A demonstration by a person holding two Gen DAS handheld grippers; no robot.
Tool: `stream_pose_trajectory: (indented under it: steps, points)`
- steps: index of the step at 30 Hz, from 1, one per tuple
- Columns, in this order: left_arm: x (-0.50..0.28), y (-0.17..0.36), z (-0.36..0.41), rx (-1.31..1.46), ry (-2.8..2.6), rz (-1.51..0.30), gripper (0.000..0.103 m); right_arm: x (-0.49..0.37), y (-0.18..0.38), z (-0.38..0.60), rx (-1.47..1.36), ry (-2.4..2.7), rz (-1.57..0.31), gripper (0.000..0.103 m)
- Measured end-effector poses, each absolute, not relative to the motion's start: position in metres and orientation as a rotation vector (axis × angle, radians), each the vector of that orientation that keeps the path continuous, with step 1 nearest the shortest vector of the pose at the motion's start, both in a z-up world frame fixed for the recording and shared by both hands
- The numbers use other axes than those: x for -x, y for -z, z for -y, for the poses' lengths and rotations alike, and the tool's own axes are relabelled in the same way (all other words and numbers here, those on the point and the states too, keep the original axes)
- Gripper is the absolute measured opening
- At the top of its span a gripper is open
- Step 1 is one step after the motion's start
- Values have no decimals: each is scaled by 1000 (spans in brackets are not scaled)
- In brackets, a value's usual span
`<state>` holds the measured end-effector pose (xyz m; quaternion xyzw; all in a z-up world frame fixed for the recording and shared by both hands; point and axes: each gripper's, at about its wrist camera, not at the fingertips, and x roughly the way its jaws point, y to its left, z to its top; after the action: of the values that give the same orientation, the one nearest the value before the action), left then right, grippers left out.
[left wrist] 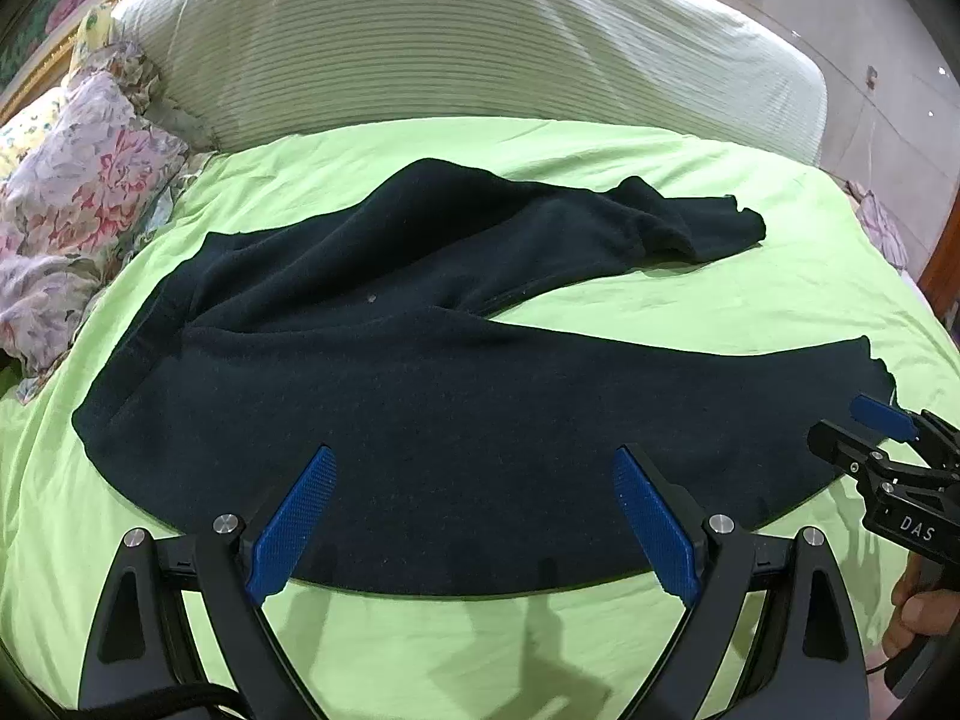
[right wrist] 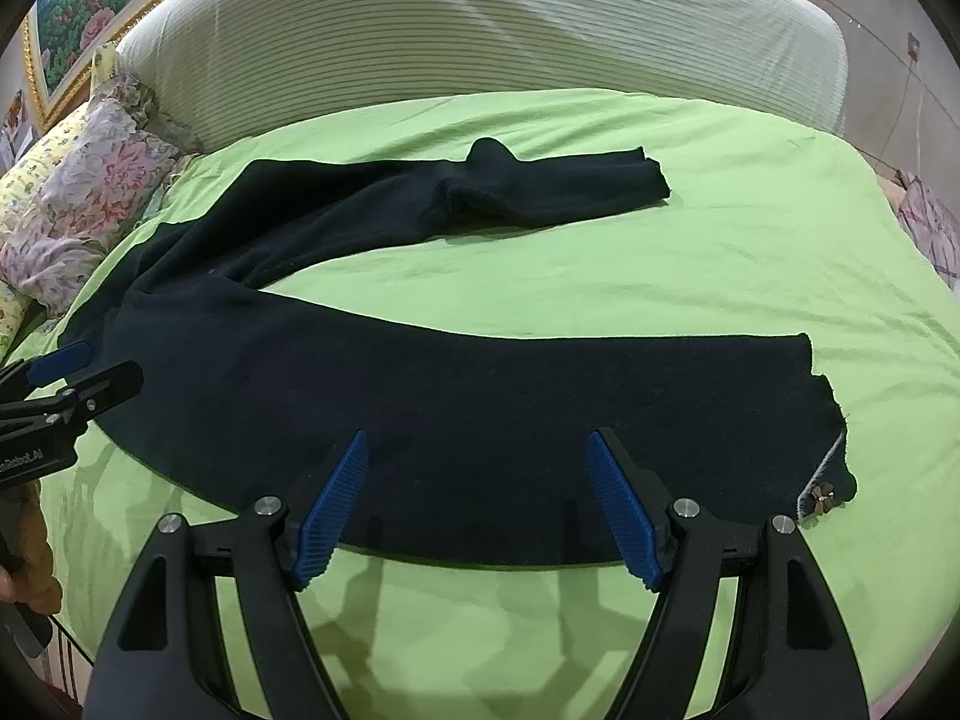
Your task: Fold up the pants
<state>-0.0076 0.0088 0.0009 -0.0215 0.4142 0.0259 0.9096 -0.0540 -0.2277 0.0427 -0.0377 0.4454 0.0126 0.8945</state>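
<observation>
Dark navy pants point(left wrist: 420, 372) lie spread on the lime-green sheet point(left wrist: 660, 294) of the bed, legs splayed in a V: the near leg runs flat along the near edge toward the right, while the far leg point(right wrist: 540, 186) bends away toward the striped headboard point(right wrist: 480, 30), with a rumpled hump partway along it. The waist end sits at the left, near the floral pillows point(left wrist: 78, 192).

Both tools hover just above the near leg and touch nothing. The left gripper point(left wrist: 474, 522) has its blue fingers spread wide over the thigh part of that leg; the right gripper point(right wrist: 480, 504) has its fingers spread too, a little less, over the part nearer the hem point(right wrist: 822, 420). No cloth sits between either pair.

Judging from this, the folding has not begun; the step in hand looks like the approach for a first grasp. The next move probably calls for pinching one leg at two places along its length and carrying it over the other so the legs stack. The far leg's hump would likely need smoothing, or the stack will come out uneven.
</observation>
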Motion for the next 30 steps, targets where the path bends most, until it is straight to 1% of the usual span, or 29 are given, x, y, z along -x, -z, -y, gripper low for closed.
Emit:
stream_pose_trajectory:
  steps: [30]
  points:
    - [9, -5, -7, 48, -71, -845, 94, 57, -42, 223, 62, -67, -913, 76]
